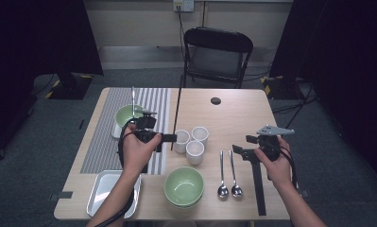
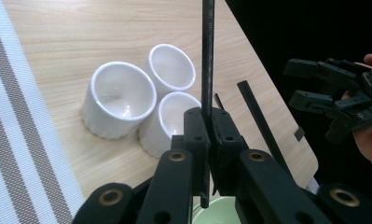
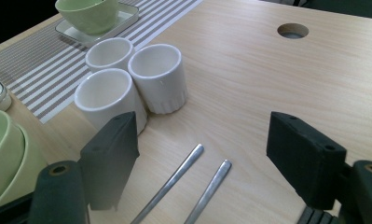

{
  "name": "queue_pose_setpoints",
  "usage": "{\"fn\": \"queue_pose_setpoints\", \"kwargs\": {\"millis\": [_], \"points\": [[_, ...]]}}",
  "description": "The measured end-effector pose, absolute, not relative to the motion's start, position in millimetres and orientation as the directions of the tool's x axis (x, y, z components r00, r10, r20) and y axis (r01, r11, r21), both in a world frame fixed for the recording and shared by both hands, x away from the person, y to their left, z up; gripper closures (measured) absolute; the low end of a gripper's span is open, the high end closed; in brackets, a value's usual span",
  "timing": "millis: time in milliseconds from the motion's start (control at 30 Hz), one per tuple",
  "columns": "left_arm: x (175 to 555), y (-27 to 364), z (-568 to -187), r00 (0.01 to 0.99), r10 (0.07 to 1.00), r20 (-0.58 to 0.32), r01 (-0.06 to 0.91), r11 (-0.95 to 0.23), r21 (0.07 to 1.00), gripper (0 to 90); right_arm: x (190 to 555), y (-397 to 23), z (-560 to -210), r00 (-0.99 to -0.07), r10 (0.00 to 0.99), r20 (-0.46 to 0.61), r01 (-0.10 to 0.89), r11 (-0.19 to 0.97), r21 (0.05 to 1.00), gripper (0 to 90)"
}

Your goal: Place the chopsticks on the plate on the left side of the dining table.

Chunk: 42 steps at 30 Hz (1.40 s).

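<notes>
At the near edge of the surface, left of its middle, stand stacked green bowls, and a metal tray lies at the near left corner. Just right of the bowls two spoons lie side by side, handles pointing toward the far edge. A black strip lies right of the spoons, running toward the near edge.

The right claw hangs over the surface just beyond the strip's far end, near the right edge; its jaws stand wide apart with nothing between them, and the right gripper view looks between them at the spoons.

Toward the middle three white cups stand touching one another in a cluster. Just left of them the left claw is clamped on a thin black rod; in the high view the rod rises from the claw toward the far edge, and its lower end hangs free below the jaws.

Farther left, a striped mat runs from the far edge toward the tray. On it, toward the far edge, another green bowl sits in a small white dish. A round hole lies near the far edge.
</notes>
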<state>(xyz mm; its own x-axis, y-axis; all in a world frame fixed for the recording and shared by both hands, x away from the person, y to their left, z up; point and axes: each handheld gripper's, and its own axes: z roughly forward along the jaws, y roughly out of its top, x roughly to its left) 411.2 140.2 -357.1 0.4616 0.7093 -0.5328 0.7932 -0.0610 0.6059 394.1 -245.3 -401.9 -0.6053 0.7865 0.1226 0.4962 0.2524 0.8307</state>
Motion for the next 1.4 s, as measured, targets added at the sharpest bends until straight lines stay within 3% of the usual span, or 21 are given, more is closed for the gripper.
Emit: {"fn": "queue_pose_setpoints", "kwargs": {"millis": [1400], "points": [[407,196,-360,0.363,0.774,-0.52,0.797,0.031,0.603,86.9,376,-274,-431,-0.579,0.804,0.133,0.529,0.246,0.812,24.7]]}}
